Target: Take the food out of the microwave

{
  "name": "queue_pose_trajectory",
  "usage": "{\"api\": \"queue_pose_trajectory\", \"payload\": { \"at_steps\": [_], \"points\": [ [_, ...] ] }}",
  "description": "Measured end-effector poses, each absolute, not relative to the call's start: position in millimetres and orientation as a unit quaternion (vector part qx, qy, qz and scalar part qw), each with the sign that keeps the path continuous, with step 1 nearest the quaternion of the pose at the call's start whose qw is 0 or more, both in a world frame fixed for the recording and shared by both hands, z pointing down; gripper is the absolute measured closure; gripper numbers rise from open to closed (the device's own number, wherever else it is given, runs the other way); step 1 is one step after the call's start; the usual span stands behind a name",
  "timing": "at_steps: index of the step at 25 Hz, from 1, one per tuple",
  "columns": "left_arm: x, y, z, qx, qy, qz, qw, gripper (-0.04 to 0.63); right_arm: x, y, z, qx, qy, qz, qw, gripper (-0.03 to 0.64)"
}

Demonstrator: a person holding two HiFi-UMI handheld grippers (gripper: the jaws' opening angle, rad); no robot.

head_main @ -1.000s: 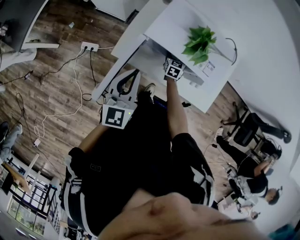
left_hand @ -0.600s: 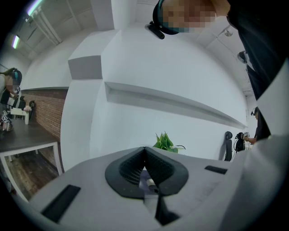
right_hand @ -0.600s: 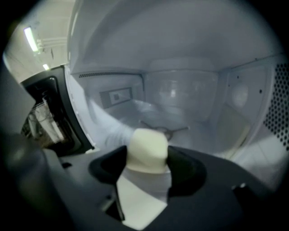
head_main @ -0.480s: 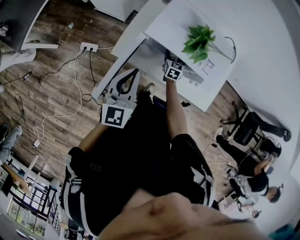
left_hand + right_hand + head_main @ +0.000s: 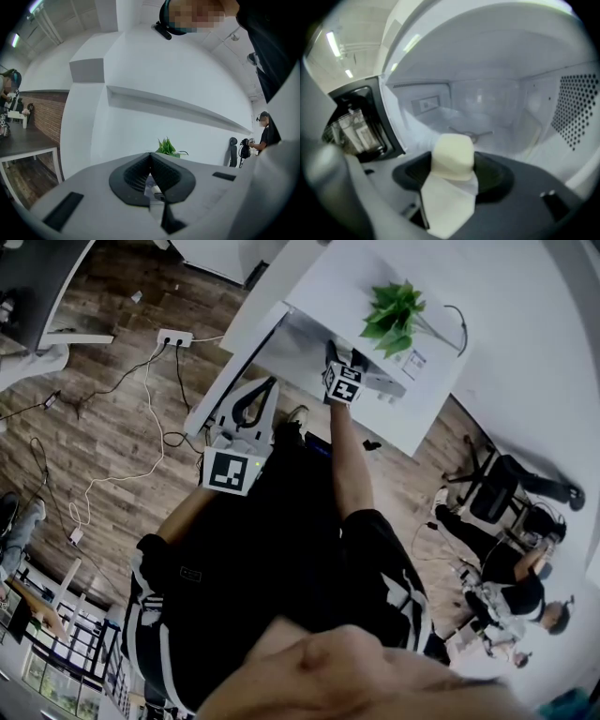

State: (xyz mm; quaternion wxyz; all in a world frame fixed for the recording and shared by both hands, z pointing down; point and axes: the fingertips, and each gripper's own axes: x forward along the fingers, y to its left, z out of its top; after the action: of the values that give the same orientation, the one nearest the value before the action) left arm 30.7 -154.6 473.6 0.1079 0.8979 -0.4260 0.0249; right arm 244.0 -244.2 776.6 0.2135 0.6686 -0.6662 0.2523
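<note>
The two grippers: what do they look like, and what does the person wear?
Both the left gripper and the right gripper have grey bodies and dark jaw pads. Each carries a white cube with black square markers. The person wears a black short-sleeved top with white markings.

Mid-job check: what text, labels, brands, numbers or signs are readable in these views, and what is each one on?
No text reads clearly in any view.
Possible label inside the microwave: blurred, unreadable.
Small card beside the plant: too small to read.
Left marker cube and right marker cube: black-and-white square patterns only, no letters or numbers.
</note>
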Motion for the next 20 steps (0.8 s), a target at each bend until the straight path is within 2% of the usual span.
{"api": "queue_pose_trajectory", "payload": {
  "at_steps": [20],
  "points": [
    [3,-138,467,0.932,-0.346,0.011,0.105,0.563,217,-189,732,0.722,-0.628,0.251,0.15,0.325]
  ]
}}
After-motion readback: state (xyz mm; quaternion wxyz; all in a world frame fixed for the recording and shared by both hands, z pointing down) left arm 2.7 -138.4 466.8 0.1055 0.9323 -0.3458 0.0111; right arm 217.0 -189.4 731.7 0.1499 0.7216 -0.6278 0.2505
